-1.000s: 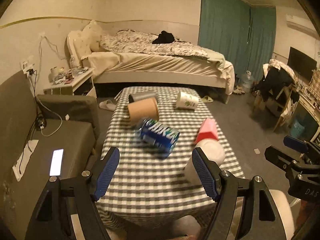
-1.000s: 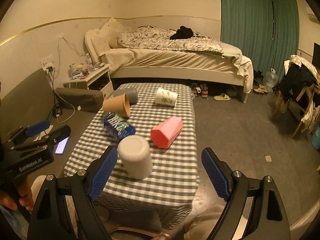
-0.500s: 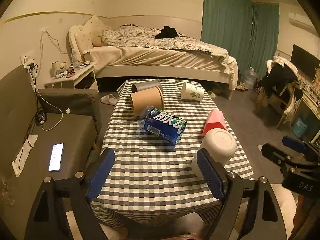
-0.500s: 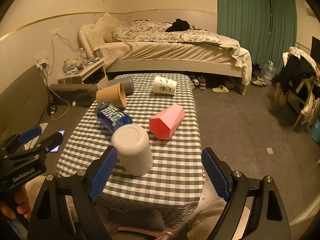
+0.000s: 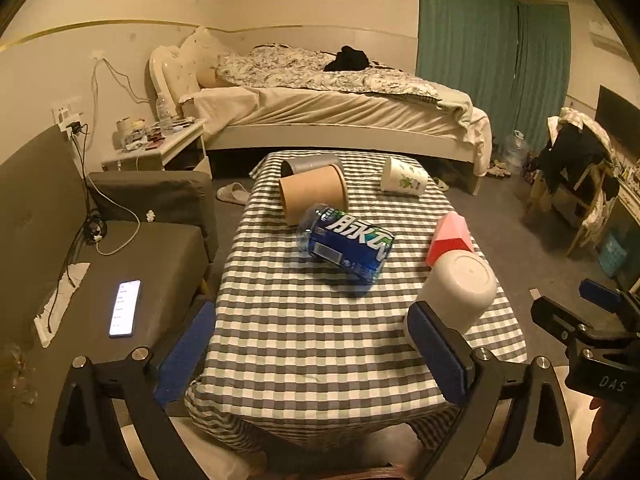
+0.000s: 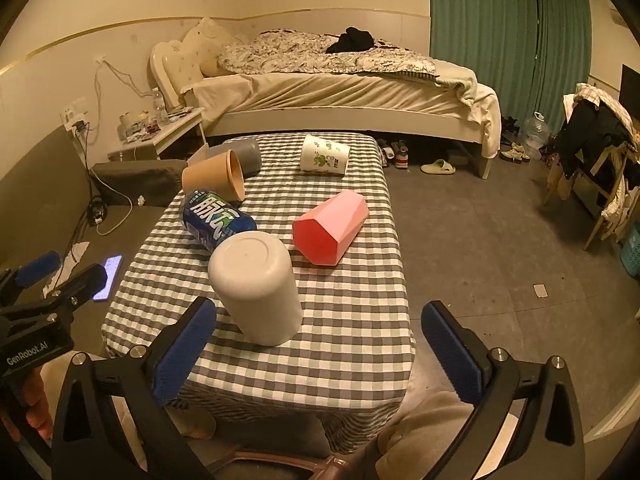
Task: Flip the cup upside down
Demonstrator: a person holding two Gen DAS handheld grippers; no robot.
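Bedroom clutter surrounds us, and a low table (image 6: 360,344) under a checked cloth carries the work. Our white cup (image 6: 256,286) stands near the front edge with its flat base up and its mouth on the cloth, so we judge it already turned over, which would explain why neither tool grips it. Both sets of fingers are spread wide and empty: our right gripper (image 6: 320,354) hangs just in front of the cup, its left pad (image 6: 182,354) beside the cup's lower wall without touching, and our left gripper (image 5: 312,354) sits off to the cup's left, its right pad (image 5: 438,354) covering part of the cup (image 5: 460,294) in that view, though we cannot tell whether they touch. Just behind the cup lies a pink cup (image 6: 330,228) on its side with its closed end toward us, and beside it a blue bottle (image 6: 216,220), also lying flat. Farther back a tan cup (image 6: 214,178) and a grey cup (image 6: 240,156) lie together on their sides, and a printed white cup (image 6: 324,156) lies near the far edge. We take these tipped cups as likely candidates for further flips; being on their sides they may roll when pinched. A lit phone (image 5: 125,308) rests on the sofa at our left, well apart from the table.
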